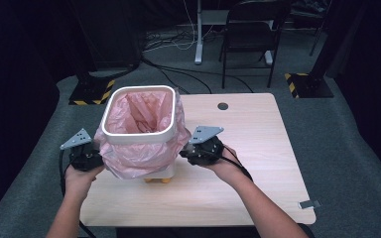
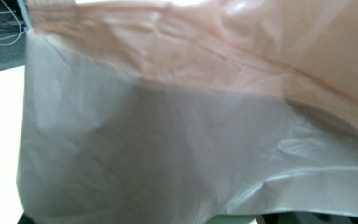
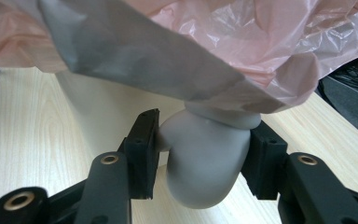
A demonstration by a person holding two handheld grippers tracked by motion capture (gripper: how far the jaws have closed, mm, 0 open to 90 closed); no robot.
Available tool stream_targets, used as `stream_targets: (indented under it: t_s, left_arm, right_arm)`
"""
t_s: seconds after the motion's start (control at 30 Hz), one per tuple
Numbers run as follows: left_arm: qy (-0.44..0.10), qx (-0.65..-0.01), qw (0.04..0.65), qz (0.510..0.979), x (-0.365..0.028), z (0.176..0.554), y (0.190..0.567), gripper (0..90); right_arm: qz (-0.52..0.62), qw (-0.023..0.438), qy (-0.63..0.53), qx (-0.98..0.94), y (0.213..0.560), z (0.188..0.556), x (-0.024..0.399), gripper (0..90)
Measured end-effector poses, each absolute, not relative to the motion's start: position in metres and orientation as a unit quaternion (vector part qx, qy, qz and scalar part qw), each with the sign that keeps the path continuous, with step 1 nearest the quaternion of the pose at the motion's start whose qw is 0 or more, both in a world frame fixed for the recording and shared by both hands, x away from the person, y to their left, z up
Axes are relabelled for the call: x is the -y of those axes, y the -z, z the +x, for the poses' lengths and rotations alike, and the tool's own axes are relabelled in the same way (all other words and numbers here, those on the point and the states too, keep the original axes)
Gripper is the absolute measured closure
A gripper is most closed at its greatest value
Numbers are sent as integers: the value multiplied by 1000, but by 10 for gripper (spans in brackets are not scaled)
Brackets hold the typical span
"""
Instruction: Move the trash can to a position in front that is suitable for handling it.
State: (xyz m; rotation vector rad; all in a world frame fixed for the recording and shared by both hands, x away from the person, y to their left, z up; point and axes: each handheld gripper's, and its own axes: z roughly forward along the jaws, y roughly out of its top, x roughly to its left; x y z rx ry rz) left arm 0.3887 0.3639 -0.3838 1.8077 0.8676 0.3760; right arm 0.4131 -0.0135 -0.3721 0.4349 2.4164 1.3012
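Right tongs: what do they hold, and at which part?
The right tongs clamp the white bin by a rounded grey handle under the pink liner.

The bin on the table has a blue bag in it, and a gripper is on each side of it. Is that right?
Almost. The bag is pink, not blue; the high view shows it lining the white bin and hanging over its rim. The rest holds: the left gripper and the right gripper are at opposite sides of the bin on the table.
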Motion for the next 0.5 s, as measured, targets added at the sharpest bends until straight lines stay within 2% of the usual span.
stream_targets:
  t_s: [0.5]
  left_arm:
    - [-159, -341, 523, 765, -337, 378, 370, 698]
  right_arm:
    - [151, 196, -459, -853, 363, 394, 42, 517]
